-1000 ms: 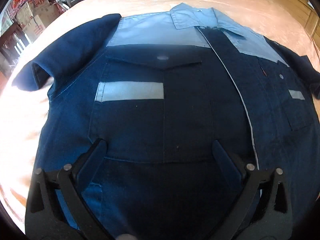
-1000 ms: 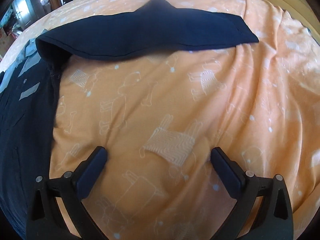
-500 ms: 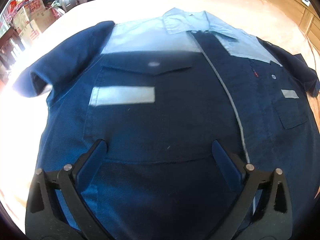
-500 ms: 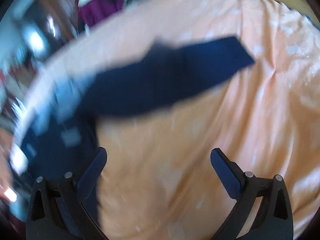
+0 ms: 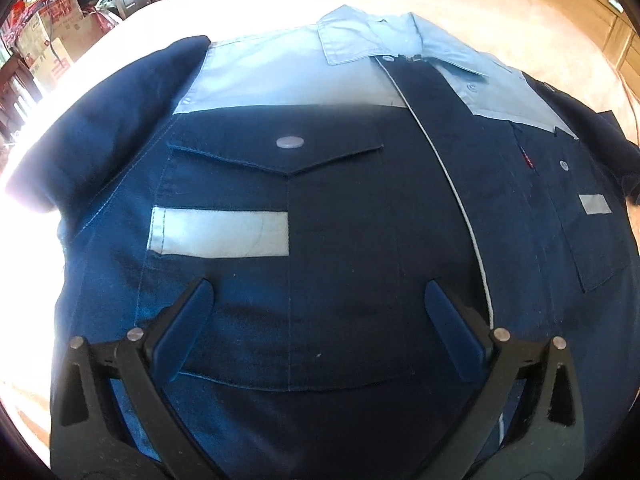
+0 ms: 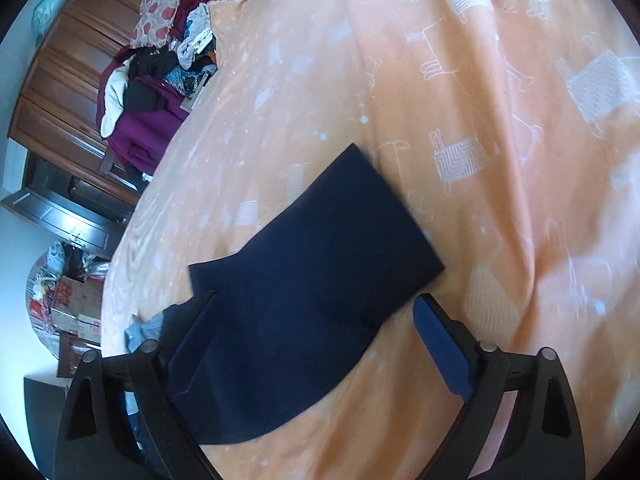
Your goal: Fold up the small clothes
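Note:
A navy work shirt [image 5: 360, 220] with a pale blue yoke and collar [image 5: 372, 36] lies face up and spread flat on an orange bedsheet [image 6: 500, 160]. It has grey reflective strips and flap pockets on the chest. My left gripper [image 5: 318, 304] is open and empty, hovering over the shirt's lower front. In the right wrist view the shirt's navy sleeve [image 6: 304, 272] lies stretched out on the sheet. My right gripper [image 6: 312, 320] is open and empty just above that sleeve, with the sleeve between its fingers.
A pile of mixed clothes [image 6: 160, 64] sits at the bed's far end by a wooden wardrobe [image 6: 60, 80]. Cardboard boxes [image 5: 52, 36] and clutter stand on the floor beside the bed. A wooden headboard [image 5: 616, 36] is at the far right.
My right gripper has swung left and turned, from over bare sheet to over the shirt's sleeve. My left gripper has drifted slightly over the shirt front. Both stayed open.

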### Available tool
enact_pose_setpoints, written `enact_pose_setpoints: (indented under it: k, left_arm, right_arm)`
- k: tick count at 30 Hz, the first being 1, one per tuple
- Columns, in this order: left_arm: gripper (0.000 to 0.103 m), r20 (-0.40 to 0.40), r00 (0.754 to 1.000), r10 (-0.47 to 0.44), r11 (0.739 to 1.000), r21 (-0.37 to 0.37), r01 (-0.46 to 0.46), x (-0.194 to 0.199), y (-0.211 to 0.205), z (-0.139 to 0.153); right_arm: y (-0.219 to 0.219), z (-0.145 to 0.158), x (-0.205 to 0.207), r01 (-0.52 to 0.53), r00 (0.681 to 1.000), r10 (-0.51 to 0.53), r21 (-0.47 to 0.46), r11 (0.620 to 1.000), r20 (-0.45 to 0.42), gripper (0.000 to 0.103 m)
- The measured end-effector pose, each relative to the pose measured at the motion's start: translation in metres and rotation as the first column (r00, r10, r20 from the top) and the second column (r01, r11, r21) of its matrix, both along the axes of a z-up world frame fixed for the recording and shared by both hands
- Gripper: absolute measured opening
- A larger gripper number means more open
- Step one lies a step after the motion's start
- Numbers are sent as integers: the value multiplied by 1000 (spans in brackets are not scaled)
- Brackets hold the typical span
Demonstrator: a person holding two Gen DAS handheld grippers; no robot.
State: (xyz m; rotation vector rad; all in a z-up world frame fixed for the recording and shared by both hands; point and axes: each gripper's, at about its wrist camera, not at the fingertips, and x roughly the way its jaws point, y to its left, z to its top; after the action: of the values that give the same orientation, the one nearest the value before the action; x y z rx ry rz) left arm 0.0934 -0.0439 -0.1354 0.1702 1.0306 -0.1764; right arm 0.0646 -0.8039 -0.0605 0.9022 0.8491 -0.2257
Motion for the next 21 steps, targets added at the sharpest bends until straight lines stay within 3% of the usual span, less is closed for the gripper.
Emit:
enact_pose_setpoints:
  k: [6, 8, 9, 10, 11, 12, 13, 15, 18, 21]
  left_arm:
    - [103, -5, 1000, -5, 1000, -5, 5, 12, 0, 3]
    - [103, 3, 1000, -4, 1000, -9, 4, 13, 0, 5]
    - [101, 15, 1000, -1, 1000, -3, 1, 11, 0, 7]
    - [100, 24, 1000, 1, 1000, 1, -1, 11, -2, 9]
    - [93, 38, 999, 4, 1000, -2, -4, 10, -1, 13]
    - [84, 55, 998, 10, 1000, -13, -9, 8, 0, 19]
    - [83, 71, 997, 14, 999, -30, -12, 6, 3, 26]
    - [83, 132, 991, 30, 998, -67, -21, 1, 11, 48]
    - [83, 237, 969, 68, 992, -119, -40, -7, 28, 89]
    - [84, 338, 934, 116, 984, -166, -62, -18, 55, 129]
  right_arm:
    - [-5, -26, 17, 35, 999, -35, 28, 999, 8, 83]
    - [-7, -31, 21, 39, 999, -40, 28, 999, 11, 72]
    - [-7, -32, 21, 37, 999, -38, 38, 999, 22, 59]
    - [-8, -34, 19, 29, 998, -32, 64, 998, 50, 33]
    - [-5, -30, 19, 21, 997, -27, 80, 997, 75, 23]
    - [0, -23, 19, 12, 994, -20, 80, 997, 104, 20]
    - [12, -6, 22, -14, 988, 3, 71, 997, 155, 19]
    - [45, 38, 32, -92, 960, 75, 50, 995, 269, 18]
    - [128, 116, 64, -256, 875, 240, -18, 966, 420, 18]
    - [246, 179, 113, -427, 744, 409, -95, 899, 528, 18]
